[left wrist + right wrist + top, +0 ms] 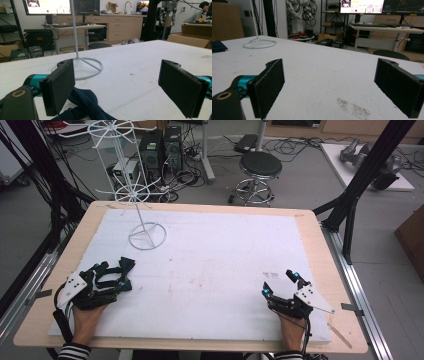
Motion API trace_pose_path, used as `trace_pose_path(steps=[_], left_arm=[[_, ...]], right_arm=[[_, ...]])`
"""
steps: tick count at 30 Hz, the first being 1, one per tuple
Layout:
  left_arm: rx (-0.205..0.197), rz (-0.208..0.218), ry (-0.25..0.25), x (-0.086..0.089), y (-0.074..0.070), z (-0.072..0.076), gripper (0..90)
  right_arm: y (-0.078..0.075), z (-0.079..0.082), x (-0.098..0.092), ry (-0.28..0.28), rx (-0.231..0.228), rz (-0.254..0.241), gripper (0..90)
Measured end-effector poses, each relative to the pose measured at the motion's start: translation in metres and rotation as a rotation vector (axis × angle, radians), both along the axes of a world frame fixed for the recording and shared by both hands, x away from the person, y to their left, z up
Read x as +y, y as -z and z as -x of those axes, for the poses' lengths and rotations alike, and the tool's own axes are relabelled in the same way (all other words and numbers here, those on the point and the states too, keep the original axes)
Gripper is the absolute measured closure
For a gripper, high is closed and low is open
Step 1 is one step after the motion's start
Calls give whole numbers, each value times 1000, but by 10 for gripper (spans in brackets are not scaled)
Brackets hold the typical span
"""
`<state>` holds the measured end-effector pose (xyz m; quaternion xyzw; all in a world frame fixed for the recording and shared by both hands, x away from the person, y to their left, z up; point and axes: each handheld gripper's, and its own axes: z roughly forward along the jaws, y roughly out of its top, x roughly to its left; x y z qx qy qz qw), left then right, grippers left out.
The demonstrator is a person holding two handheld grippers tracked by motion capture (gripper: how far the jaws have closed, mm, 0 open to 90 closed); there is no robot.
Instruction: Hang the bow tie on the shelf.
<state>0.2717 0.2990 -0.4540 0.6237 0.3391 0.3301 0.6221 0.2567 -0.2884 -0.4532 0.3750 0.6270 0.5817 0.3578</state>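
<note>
Grippers rest low on a white foam board (210,270) that covers most of a light wooden table (320,245). In the high view the left gripper (123,271) sits at the lower left of the frame and the right gripper (280,283) at the lower right, well apart, each held by a hand (89,319) coming up from the bottom edge; striped cuffs show at both wrists. Both sets of jaws stand wide apart with nothing between them.

A white wire display stand (135,195) rises at the upper left of the high view, its ring base (147,236) sitting on the board just beyond the left gripper.

The left gripper view adds something the high view hides: a dark navy cloth (85,105) bunched on the board at the bottom of the frame, low between the jaws and close to the left pad (58,86); whether it touches the pad I cannot tell. The ring base lies just behind it.

The right gripper view shows the cloth as a small dark patch at its far left edge, with the ring base in the upper left and a dark speckled smudge (353,107) on the board at lower centre.
</note>
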Motion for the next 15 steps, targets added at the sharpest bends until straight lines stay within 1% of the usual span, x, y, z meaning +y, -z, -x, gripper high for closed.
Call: trace_pose_path(steps=[5, 6, 8, 15], left_arm=[[-5, 1, -2, 0, 0, 1, 143], [-6, 1, -3, 0, 0, 1, 143], [0, -1, -4, -1, 0, 0, 143], [-2, -3, -6, -1, 0, 0, 143]], right_arm=[[0, 0, 0, -1, -2, -1, 84], [0, 1, 1, -2, -8, 1, 85], [0, 1, 1, 1, -8, 6, 85], [0, 1, 1, 7, -9, 11, 85]])
